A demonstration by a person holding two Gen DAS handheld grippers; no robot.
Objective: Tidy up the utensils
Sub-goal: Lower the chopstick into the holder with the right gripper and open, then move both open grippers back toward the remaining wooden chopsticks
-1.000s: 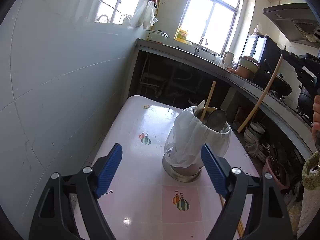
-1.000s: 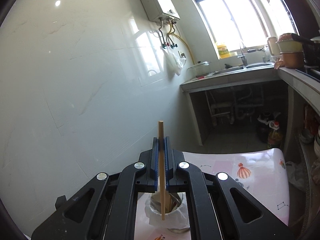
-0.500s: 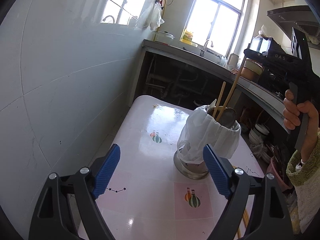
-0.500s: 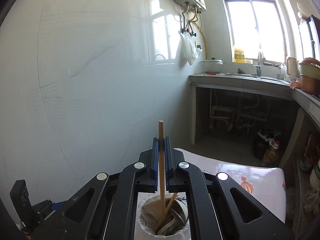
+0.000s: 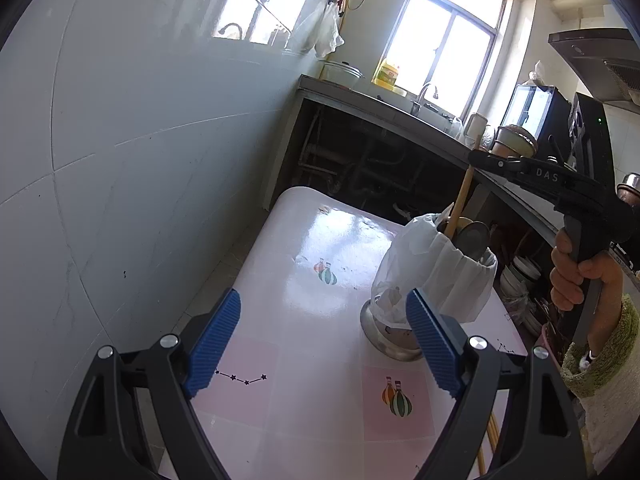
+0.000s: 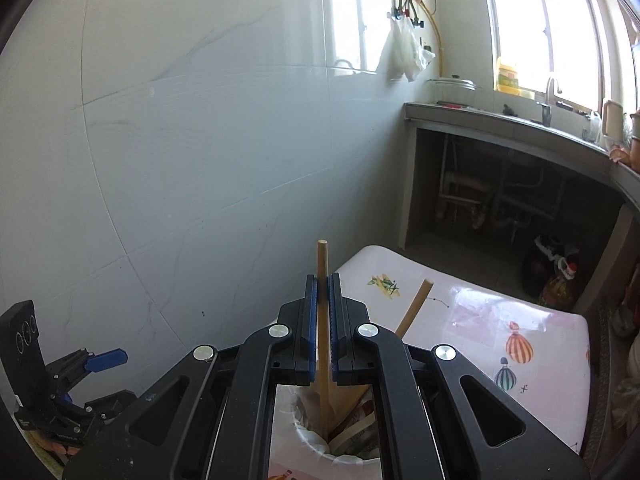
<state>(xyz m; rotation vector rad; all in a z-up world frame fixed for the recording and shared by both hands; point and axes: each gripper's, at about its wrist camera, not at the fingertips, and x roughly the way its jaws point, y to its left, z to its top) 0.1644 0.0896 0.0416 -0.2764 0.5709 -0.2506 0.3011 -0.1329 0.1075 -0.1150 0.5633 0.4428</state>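
Note:
A metal utensil holder (image 5: 436,276) lined with a white plastic bag stands on the pink-patterned table (image 5: 320,240). It holds a metal spoon and a leaning chopstick (image 6: 416,304). My right gripper (image 6: 323,278) is shut on a wooden chopstick (image 6: 322,256), held nearly upright. The stick's lower end reaches inside the holder's rim (image 6: 304,420). From the left wrist view, the right gripper (image 5: 474,156) hovers above the holder, gripping that chopstick (image 5: 460,204). My left gripper (image 5: 323,340) stands open and empty, just in front and to the left of the holder.
More chopsticks (image 5: 490,436) lie at the table's near right edge. A tiled wall (image 5: 140,160) runs along the table's left side. A counter with a sink (image 5: 400,112) stands behind, and bowls (image 5: 520,272) are stacked to the right. A person's hand (image 5: 576,268) holds the right gripper's handle.
The right gripper came down and leftward with its chopstick, whose lower end now sits inside the holder. The left gripper shifted slightly left, so the holder now appears by its right pad.

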